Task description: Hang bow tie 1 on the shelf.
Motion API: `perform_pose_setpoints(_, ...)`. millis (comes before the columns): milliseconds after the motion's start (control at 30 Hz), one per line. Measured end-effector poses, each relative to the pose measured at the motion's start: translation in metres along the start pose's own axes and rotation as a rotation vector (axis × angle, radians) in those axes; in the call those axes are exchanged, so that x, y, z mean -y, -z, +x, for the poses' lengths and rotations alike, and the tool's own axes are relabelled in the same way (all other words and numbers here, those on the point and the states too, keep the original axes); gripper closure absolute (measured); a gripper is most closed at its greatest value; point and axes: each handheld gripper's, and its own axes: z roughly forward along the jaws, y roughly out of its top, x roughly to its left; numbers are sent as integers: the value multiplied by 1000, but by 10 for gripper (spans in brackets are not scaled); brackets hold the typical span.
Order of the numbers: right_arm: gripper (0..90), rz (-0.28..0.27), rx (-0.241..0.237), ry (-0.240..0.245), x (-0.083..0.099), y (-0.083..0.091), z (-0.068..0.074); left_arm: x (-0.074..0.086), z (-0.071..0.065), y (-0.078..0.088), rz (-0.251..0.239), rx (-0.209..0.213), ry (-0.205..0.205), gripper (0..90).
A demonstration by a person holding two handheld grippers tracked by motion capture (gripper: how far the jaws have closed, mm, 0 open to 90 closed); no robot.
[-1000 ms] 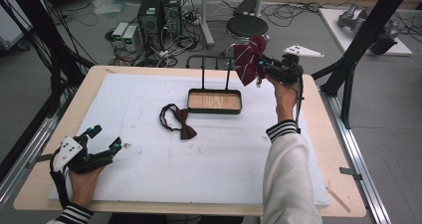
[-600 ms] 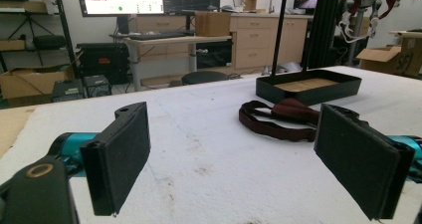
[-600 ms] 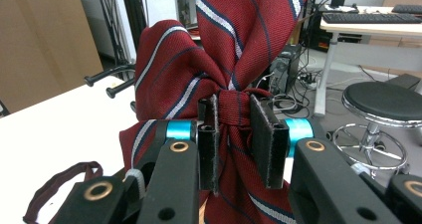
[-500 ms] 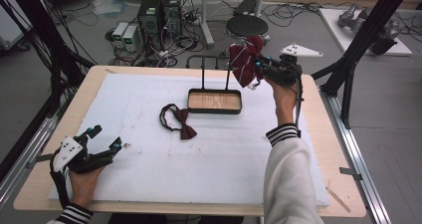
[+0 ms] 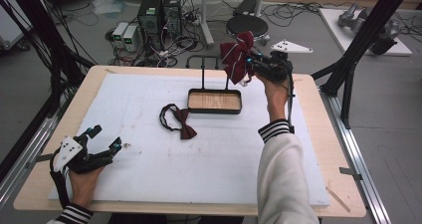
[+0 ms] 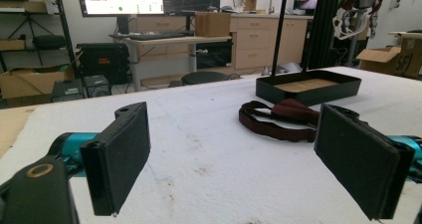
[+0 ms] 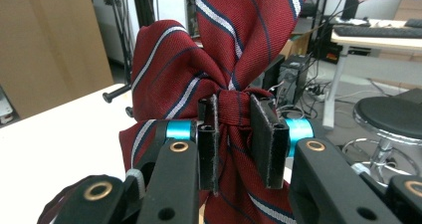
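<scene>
The right gripper point(image 5: 255, 64) is clamping its two black jaws tight on the central knot of a dark red striped fabric bow point(image 7: 224, 59), the pads pressing the knot from both sides while the loops are fanning out above and the tails are hanging below. In the high view this gripper is holding the bow point(image 5: 238, 57) up in the air beside the top bar of a black metal stand point(image 5: 203, 60), above the far edge of the stand's black tray with a wooden floor point(image 5: 215, 101). The left gripper point(image 5: 102, 145) is resting at the near left of the white foam board point(image 5: 149, 169), its jaws standing wide apart with nothing between them. A second dark red bow tie with a looped strap point(image 5: 179, 122) is lying flat on the board just beside the tray, well apart from both grippers.
</scene>
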Motion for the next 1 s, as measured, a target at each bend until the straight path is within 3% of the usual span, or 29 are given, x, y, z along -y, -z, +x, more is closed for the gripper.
perform_pose_setpoints(433, 746, 68, -80, -14, 10, -17, 7, 0, 0, 0, 2, 0, 0, 149)
perform_pose_setpoints(1000, 744, 253, -130, -66, 21, -23, 9, 0, 0, 0, 1, 1, 1, 149)
